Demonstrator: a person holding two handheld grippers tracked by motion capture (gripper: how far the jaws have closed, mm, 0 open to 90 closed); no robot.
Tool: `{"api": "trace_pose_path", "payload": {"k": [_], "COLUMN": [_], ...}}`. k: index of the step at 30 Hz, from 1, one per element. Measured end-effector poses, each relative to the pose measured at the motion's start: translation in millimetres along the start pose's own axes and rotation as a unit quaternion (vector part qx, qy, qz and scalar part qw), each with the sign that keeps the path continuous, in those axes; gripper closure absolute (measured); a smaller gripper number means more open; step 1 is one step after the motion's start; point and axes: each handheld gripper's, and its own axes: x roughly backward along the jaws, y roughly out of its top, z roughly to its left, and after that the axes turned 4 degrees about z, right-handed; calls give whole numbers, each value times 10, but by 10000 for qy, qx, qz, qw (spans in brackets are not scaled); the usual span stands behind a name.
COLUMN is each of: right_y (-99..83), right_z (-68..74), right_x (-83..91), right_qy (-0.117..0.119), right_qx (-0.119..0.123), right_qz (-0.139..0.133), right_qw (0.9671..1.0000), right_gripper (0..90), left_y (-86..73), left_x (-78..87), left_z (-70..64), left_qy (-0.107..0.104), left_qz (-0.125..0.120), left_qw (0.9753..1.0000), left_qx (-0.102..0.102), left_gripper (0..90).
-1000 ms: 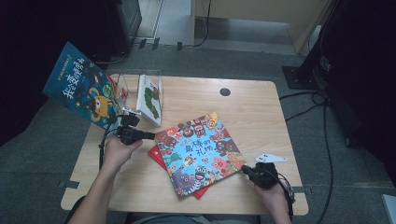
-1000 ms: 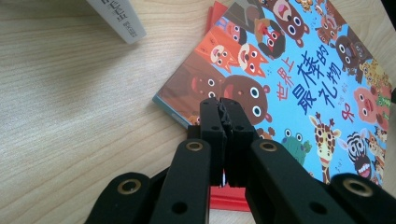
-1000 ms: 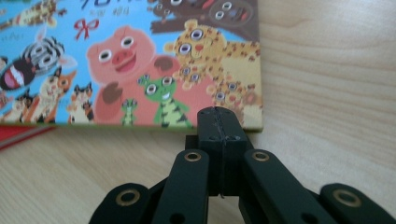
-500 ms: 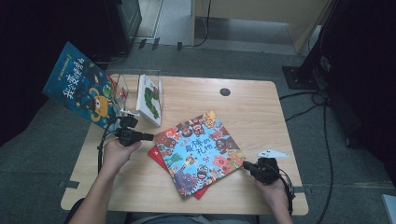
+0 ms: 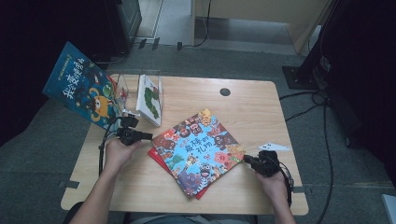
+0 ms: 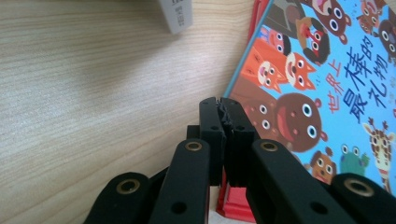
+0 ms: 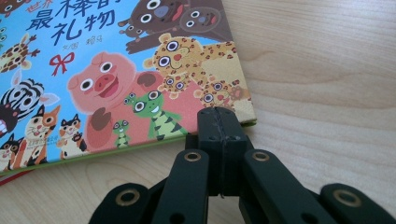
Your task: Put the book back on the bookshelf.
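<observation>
- I'm working in what looks like a lab or studio recording corner, not a home.
- A small wooden desk [image 5: 252,107] stands on grey carpet [image 5: 42,140].
- Cables [image 5: 322,140] trail across the floor beside black equipment stands [image 5: 317,56].

Both grippers are matte black. The left gripper [image 6: 221,103] has two blocky jaws with ribbed inner faces, each carried on flat linkage bars pinned with brass-coloured rivets (small plain holes sit beside them toward 6 o'clock). The right gripper [image 7: 220,113] is built the same, with smoother-looking pads. In the high view a thin black cable loops off each tool toward 6 o'clock, and a pale three-cornered plate tops the right one. The forearms are bare, with no sleeves showing.
</observation>
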Motion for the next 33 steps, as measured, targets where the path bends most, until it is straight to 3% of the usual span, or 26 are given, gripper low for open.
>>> {"api": "trace_pose_path", "payload": {"k": [9,11,17,22,26,29,33], "right_y": [77,91,139,192,236,266,331], "right_z": [-66,-83,-132,-113,-162,-207,-253], "right_x": [-50,-61,-113,-142,-177,-204,-259], "right_qy": [9,-9,-49,-33,89,196,241], "right_qx": [-45,-59,-111,-41,-31,-122,-34], "right_qz": [-22,-1,37,-23,-50,-71,-111], "right_qw": [10000,10000,9999,10000,9999,9997,9996], "right_gripper": [900,900,900,900,900,900,900], "left_y": [-27,-51,-122,-184,-248,-295,-347], "left_x": [-38,-36,-71,-53,-2,8,-6], "left_z": [-18,-10,-35,-64,-88,-119,-185], "left_qy": [92,17,32,27,-95,-133,-129], "left_qz": [66,87,390,471,398,429,484], "left_qw": [9999,10000,9992,9988,9991,9989,9986], "left_qx": [-51,-9,-87,-137,-68,-101,-148], "left_gripper": [900,900,900,900,900,900,900]}}
